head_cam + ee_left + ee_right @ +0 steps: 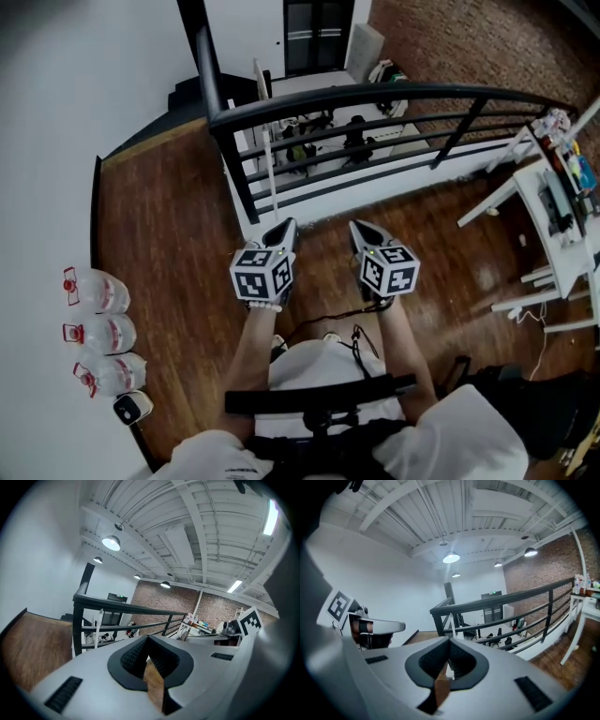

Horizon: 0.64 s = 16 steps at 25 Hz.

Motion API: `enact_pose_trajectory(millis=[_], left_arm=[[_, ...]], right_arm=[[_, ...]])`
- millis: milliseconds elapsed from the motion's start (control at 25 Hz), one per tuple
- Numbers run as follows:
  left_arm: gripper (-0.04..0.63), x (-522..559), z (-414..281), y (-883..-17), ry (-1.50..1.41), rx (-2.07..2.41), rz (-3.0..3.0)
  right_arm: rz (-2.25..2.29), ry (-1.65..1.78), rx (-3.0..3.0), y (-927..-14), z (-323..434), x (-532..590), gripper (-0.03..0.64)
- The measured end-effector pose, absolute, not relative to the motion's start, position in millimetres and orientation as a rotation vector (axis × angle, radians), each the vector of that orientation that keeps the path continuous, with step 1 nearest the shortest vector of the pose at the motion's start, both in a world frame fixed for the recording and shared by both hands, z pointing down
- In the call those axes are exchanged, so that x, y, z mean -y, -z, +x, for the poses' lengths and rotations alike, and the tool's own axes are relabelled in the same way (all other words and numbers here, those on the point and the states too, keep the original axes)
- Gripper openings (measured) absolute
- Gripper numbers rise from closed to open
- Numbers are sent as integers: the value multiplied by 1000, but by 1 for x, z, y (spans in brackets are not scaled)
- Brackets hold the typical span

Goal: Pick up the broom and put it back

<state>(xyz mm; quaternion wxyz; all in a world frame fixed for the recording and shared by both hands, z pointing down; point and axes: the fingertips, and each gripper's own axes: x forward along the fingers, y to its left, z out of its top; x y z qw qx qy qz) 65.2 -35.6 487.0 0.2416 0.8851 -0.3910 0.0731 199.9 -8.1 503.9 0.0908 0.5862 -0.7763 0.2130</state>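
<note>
A thin white pole [266,150], which looks like the broom's handle, stands upright against the black railing [375,97] near its corner post. No broom head shows. My left gripper [286,226] and right gripper [360,228] are held side by side over the wooden floor. Both point at the railing and are a short way back from it. In the left gripper view the pole [97,631] is left of the shut, empty left gripper [148,639]. In the right gripper view the pole [450,622] rises just beyond the shut, empty right gripper [449,642].
Three big water bottles [101,330] line the white wall at left. A white desk [555,202] with clutter stands at right. Beyond the railing the floor drops to a lower level with chairs. The brown wooden floor [169,234] runs between wall and railing.
</note>
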Motion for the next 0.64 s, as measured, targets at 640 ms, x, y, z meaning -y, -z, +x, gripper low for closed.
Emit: enact_pose_trajectory(millis=[640], left_arm=[[-3, 28, 71, -482, -213, 1060, 2439]], right_arm=[[1757, -662, 2306, -506, 207, 0, 11]])
